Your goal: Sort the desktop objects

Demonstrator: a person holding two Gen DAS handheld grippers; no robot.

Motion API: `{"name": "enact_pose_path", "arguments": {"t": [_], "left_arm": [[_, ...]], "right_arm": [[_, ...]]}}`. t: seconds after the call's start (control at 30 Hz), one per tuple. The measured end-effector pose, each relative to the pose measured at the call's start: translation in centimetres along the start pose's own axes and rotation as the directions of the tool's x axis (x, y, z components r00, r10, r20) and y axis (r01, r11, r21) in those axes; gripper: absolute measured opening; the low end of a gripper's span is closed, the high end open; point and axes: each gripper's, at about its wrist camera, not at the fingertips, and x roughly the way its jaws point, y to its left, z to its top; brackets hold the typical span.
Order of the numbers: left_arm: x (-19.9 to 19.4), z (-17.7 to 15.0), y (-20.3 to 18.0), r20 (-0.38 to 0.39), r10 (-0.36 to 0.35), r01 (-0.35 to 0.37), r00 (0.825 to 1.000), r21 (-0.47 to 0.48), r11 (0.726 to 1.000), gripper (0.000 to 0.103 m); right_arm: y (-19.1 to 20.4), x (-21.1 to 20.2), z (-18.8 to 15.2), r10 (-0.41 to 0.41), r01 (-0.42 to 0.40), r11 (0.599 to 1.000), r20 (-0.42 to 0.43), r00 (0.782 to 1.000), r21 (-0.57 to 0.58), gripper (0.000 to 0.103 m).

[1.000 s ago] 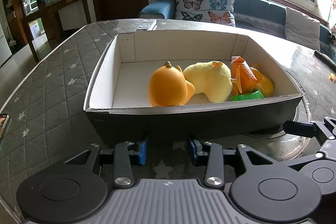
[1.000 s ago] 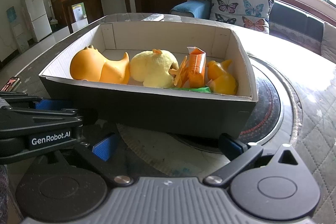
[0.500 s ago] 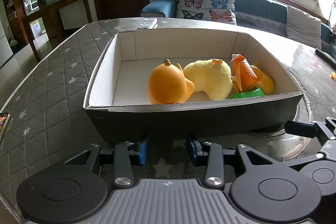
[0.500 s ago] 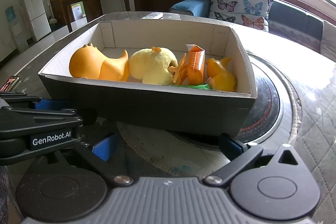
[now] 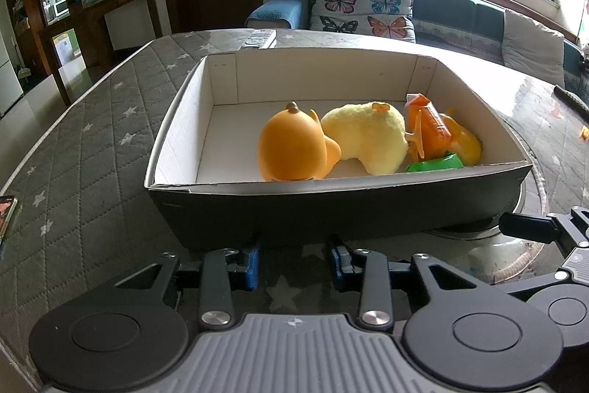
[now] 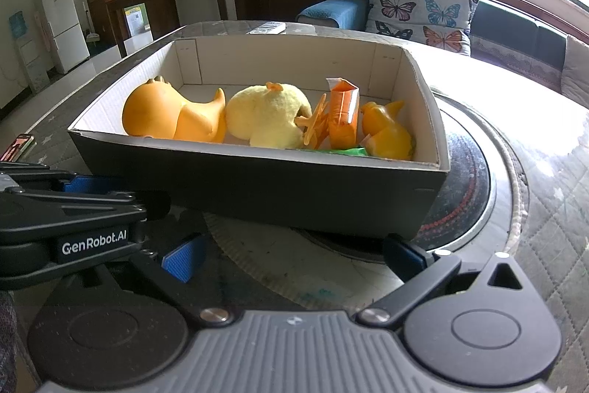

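Note:
A dark cardboard box (image 5: 331, 188) (image 6: 257, 186) stands on the table right in front of both grippers. Inside lie an orange rubber duck (image 5: 291, 146) (image 6: 158, 113), a yellow plush toy (image 5: 364, 135) (image 6: 265, 116), an orange drink carton (image 5: 429, 124) (image 6: 344, 113), a small yellow-orange duck (image 5: 465, 144) (image 6: 386, 131) and a green packet (image 5: 434, 162) (image 6: 353, 151). My left gripper (image 5: 294, 262) hovers before the box's near wall, its jaws closing with nothing between them. To its right, my right gripper (image 6: 292, 258) is wide open and empty.
A round turntable (image 6: 475, 172) lies under the box's right end. A remote control (image 5: 261, 39) rests at the table's far edge and a phone (image 5: 7, 216) at the left edge. Behind the table are a sofa and butterfly cushions (image 5: 360, 2).
The left gripper's jaws look very slightly narrower. The box, the toys and both hands have stayed where they were.

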Motion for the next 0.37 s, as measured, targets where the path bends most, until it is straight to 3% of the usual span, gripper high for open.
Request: {"name": "enact_pose_path", "arguments": {"t": [0.37], "left_arm": [[-0.14, -0.07, 0.05, 0.001, -0.005, 0.005, 1.000, -0.009, 1.000, 0.036]], "right_arm": [[0.02, -0.14, -0.05, 0.000, 0.000, 1.000, 0.004, 1.000, 0.000, 0.103]]}}
